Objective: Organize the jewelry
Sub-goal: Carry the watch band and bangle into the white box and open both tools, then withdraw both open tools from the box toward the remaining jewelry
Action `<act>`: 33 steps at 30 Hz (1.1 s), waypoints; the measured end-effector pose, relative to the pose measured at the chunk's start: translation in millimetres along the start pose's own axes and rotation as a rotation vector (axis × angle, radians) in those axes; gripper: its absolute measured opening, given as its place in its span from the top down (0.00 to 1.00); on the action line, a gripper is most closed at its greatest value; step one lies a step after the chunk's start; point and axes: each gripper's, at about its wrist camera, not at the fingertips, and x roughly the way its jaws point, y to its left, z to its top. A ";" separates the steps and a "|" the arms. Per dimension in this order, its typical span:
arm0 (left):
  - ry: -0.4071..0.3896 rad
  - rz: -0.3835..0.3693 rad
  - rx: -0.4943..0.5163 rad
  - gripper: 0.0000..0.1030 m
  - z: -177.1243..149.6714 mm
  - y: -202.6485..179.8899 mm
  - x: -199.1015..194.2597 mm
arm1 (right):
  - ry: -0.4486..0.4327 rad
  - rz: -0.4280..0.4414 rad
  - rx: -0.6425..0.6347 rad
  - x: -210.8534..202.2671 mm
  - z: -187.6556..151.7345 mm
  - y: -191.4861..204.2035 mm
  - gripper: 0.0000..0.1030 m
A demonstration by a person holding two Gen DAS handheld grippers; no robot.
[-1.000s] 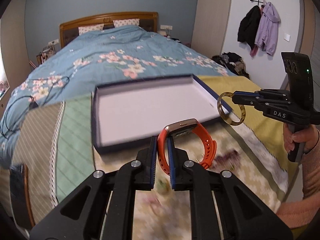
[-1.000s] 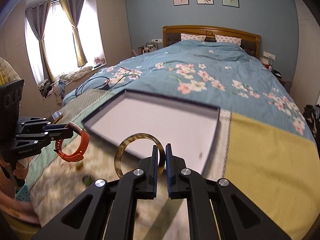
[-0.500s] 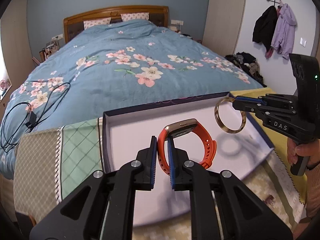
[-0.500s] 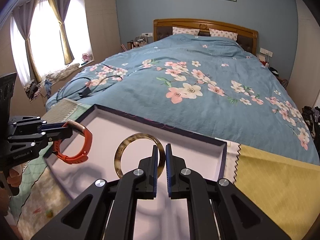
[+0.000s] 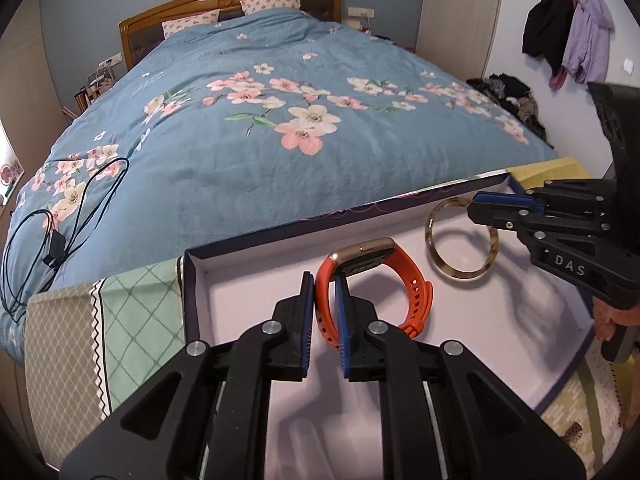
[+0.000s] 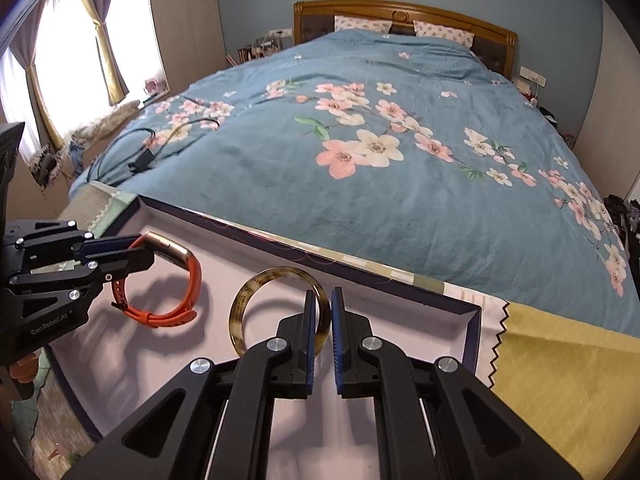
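Orange watch (image 5: 404,280) strap sits clamped between the left gripper (image 5: 325,280) fingers (image 5: 307,300), gold case uppermost, the loop hanging to the right of the tips over the tray (image 5: 248,292) floor. Whether the loop's low end touches the floor cannot be told. Right gripper (image 6: 324,300) fingers (image 6: 309,320) pinch the bangle (image 6: 256,304) at its right rim; the ring stands upright, mostly left of the tips, over the same tray. Watch and bangle are near each other but apart. Tray lies at the foot of the bed (image 5: 280,128), on patchwork cloth (image 5: 132,320).
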 end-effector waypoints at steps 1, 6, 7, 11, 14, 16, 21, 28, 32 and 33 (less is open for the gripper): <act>0.011 0.002 0.000 0.89 2.7 -0.3 5.1 | 0.011 -0.001 0.008 3.0 0.5 -1.0 0.94; 0.055 0.010 -0.001 0.89 9.7 3.6 22.0 | 0.042 0.000 0.041 8.9 1.9 -6.3 0.94; 0.061 0.010 0.001 0.89 11.5 3.6 23.7 | 0.048 -0.001 0.048 9.6 1.8 -6.9 0.93; 0.085 -0.008 -0.028 0.85 16.3 9.2 31.3 | 0.017 -0.023 0.054 1.9 0.7 -7.1 0.83; 0.057 -0.006 -0.057 0.71 16.6 14.3 25.3 | -0.040 -0.005 0.060 -16.0 -3.0 -6.1 0.72; 0.016 0.009 -0.060 0.70 13.4 15.6 13.3 | -0.088 0.024 0.048 -36.4 -8.5 -2.4 0.71; -0.126 0.013 -0.037 0.59 -7.8 8.9 -41.3 | -0.173 0.138 -0.049 -96.4 -44.6 18.4 0.66; -0.217 -0.013 -0.004 0.56 -68.5 -5.7 -108.2 | -0.140 0.220 -0.162 -134.8 -115.4 46.4 0.66; -0.250 0.024 0.053 0.55 -111.5 -23.5 -133.9 | -0.094 0.266 -0.170 -141.8 -149.2 58.4 0.67; -0.254 0.024 0.066 0.54 -122.1 -28.2 -138.7 | -0.087 0.273 -0.169 -142.9 -156.1 61.2 0.67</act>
